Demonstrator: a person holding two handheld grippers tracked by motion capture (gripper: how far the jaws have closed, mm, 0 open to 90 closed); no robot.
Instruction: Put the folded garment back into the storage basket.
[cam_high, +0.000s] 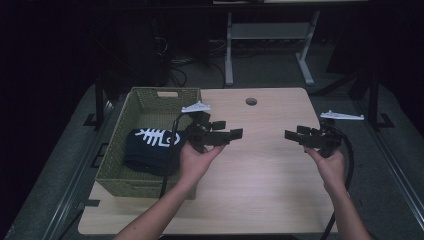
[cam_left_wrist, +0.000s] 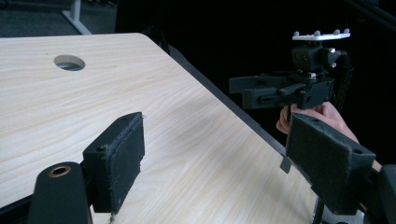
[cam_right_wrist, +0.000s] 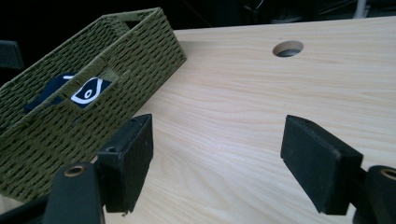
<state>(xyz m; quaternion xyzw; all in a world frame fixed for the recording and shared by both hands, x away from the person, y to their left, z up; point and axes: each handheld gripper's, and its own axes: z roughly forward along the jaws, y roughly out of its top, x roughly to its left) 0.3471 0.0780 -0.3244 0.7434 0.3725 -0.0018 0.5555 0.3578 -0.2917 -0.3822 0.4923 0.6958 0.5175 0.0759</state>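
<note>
Both tools, left tool (cam_high: 231, 134) and right tool (cam_high: 295, 135), gape empty, pointing level at each other.

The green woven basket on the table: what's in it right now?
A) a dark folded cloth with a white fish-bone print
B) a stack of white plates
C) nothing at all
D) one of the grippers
A: the high view shows a dark folded cloth with a white fish-bone print lying inside the green woven basket, and both grippers are held over the bare table top, outside it.
</note>
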